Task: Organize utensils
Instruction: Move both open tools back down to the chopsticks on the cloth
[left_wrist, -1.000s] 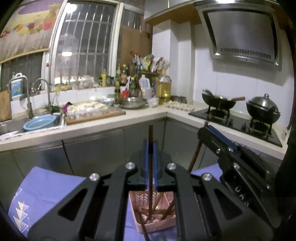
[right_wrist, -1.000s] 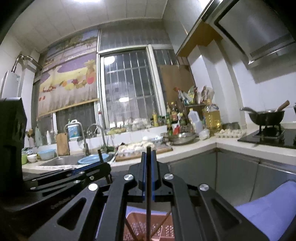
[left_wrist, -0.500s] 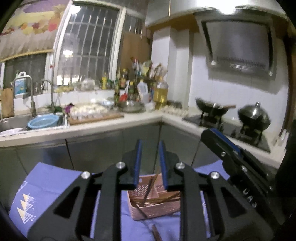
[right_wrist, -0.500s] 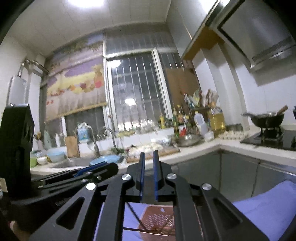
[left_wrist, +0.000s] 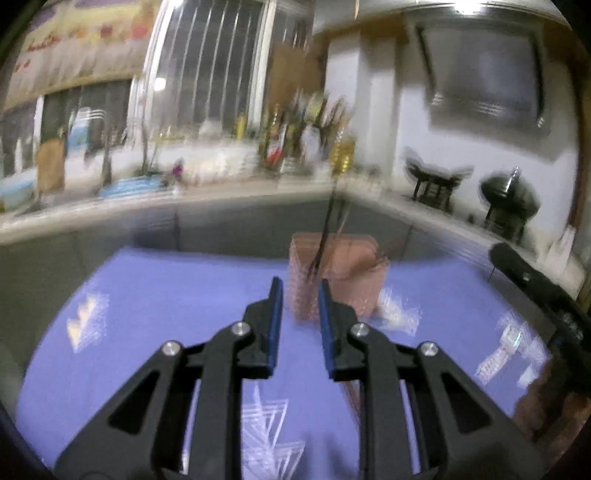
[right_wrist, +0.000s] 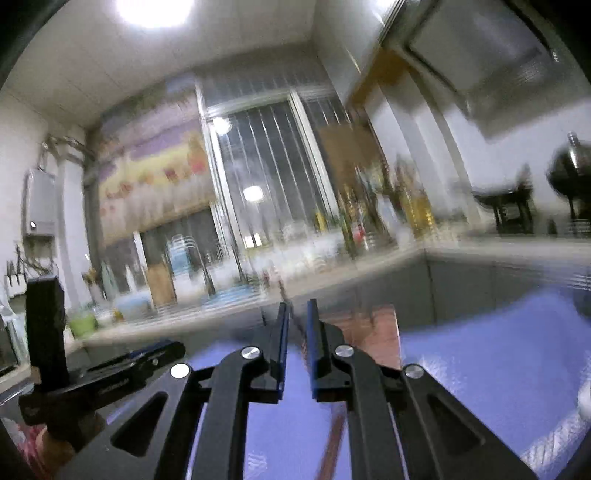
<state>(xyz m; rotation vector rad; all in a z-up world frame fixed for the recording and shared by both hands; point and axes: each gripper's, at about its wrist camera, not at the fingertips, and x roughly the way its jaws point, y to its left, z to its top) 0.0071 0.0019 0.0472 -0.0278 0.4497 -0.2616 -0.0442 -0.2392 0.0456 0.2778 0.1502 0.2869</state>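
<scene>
A pink slotted basket (left_wrist: 343, 273) stands on the purple cloth (left_wrist: 155, 314), with dark chopsticks (left_wrist: 325, 232) sticking up out of it. My left gripper (left_wrist: 300, 284) hangs just short of the basket, open, with only a narrow gap and nothing between its blue pads. In the right wrist view the basket (right_wrist: 376, 328) shows just behind my right gripper (right_wrist: 298, 306), also open by a small gap and holding nothing. A blurred brown stick (right_wrist: 332, 439) lies on the cloth below the right gripper. Everything is smeared by motion.
The right gripper's black body (left_wrist: 535, 284) juts in at the right of the left view. The left gripper (right_wrist: 110, 373) lies at the lower left of the right view. A kitchen counter (left_wrist: 221, 199) with sink, bottles and a stove with pots (left_wrist: 509, 199) runs behind the table.
Both grippers were shut on a chopstick over the basket a second ago. Both have let go, and the chopsticks now stand in the basket. Both have pulled back, so the basket lies farther ahead.
</scene>
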